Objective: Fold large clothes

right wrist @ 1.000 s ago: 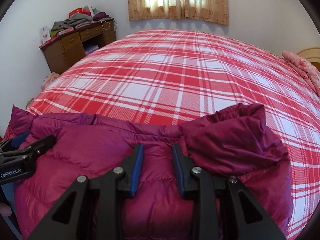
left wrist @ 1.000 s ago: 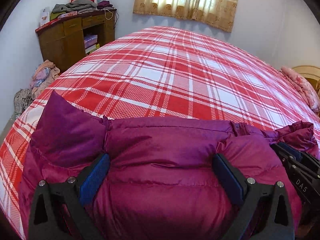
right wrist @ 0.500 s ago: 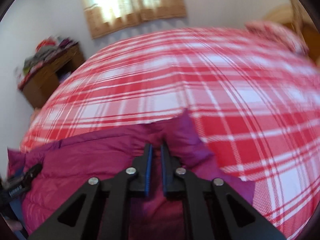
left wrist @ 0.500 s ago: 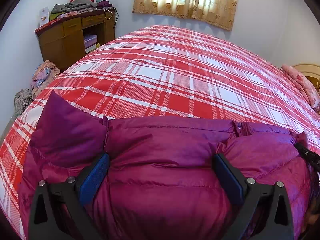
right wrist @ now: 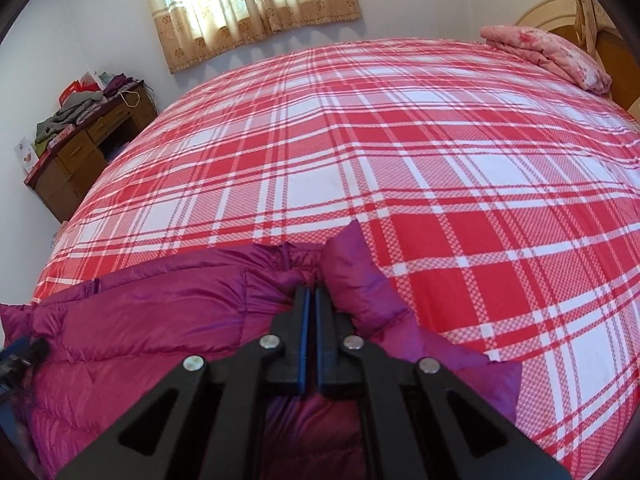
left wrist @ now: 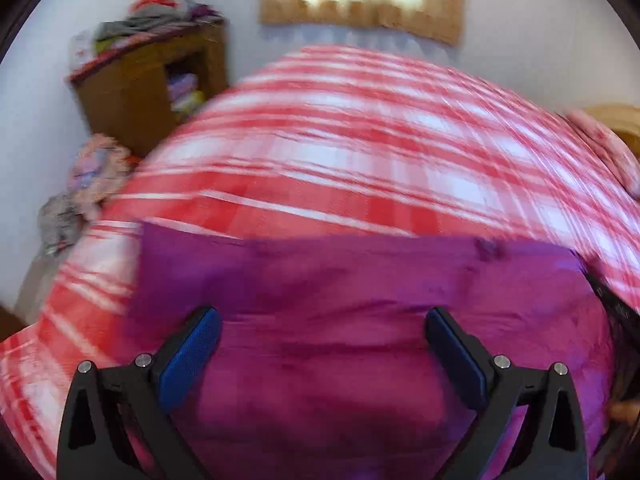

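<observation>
A magenta puffer jacket (left wrist: 360, 300) lies at the near edge of the red plaid bed (left wrist: 360, 140). My left gripper (left wrist: 322, 316) hovers over the jacket's left half, jaws wide open with nothing pinched; this view is motion-blurred. In the right wrist view the jacket (right wrist: 160, 320) fills the lower left. My right gripper (right wrist: 311, 290) is shut on a puckered fold of the jacket near its far right edge, beside a raised flap (right wrist: 352, 276). A blurred part of the left gripper (right wrist: 20, 356) shows at the left edge.
A wooden desk (right wrist: 80, 152) piled with clothes stands by the left wall. More clothes (left wrist: 88, 176) are heaped by the bed's left side. A folded pink quilt (right wrist: 548, 52) lies at the far right by the headboard. A curtained window (right wrist: 248, 4) is behind the bed.
My right gripper closed from part open onto a jacket fold, rolling and shifting right. The raised right part of the jacket got flattened. My left gripper stayed open and lifted a little.
</observation>
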